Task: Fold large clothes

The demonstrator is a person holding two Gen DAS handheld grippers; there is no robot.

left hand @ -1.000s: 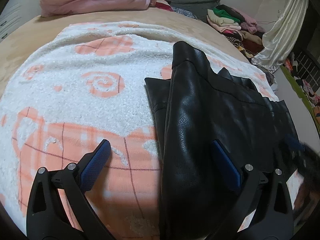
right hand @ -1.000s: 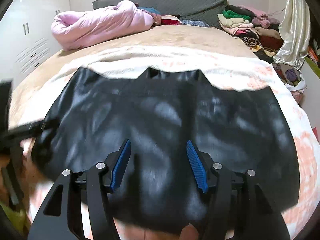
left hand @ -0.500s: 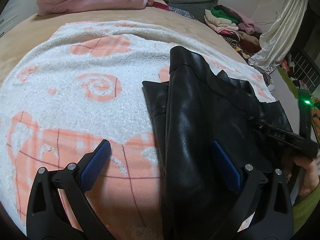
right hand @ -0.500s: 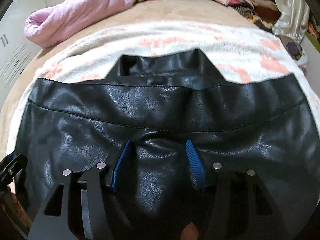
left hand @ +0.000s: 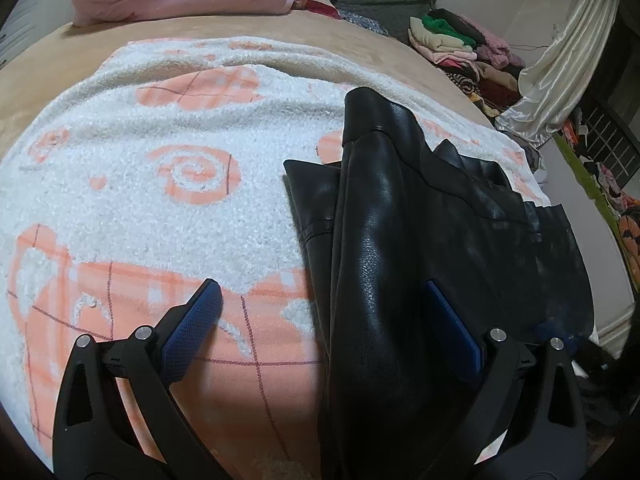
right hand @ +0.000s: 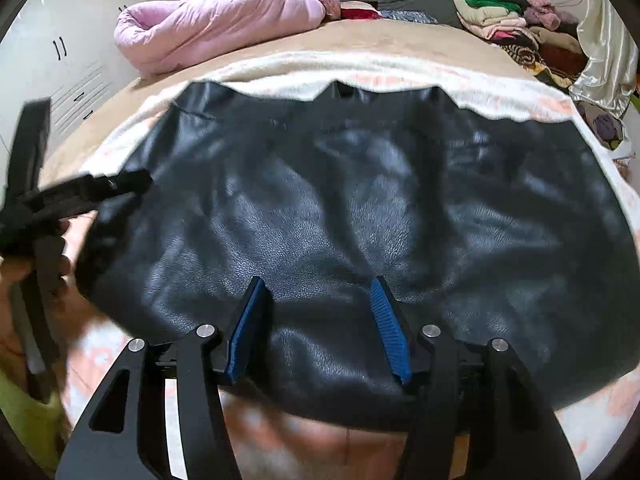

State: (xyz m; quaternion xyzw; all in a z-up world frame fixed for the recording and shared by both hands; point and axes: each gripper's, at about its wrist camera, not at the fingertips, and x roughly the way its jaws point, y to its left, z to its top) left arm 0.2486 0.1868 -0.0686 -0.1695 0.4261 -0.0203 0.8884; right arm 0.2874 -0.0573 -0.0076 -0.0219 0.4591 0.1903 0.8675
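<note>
Where the blue pads of the left gripper (left hand: 320,328) stand wide apart, nothing pinched: left pad over the pink-and-white blanket (left hand: 168,208), right pad at the folded near-left edge of the black leather jacket (left hand: 400,264). Tilted steeply down toward the bed. Seen also from the right wrist view at far left, blurred, gripped by a hand (right hand: 16,276) around the handle.

Right gripper (right hand: 320,320) half spread, pads released, angled down over the near hem of the jacket (right hand: 340,208); contact with the leather cannot be told. No leather gathered between the pads.

Jacket laid flat across the blanket, collar at the far side, left portion doubled over.

Further out: pink quilt (right hand: 216,28) at far left of the bed, stacked clothes (right hand: 508,28) far right, pale curtain (left hand: 560,56) beyond.
</note>
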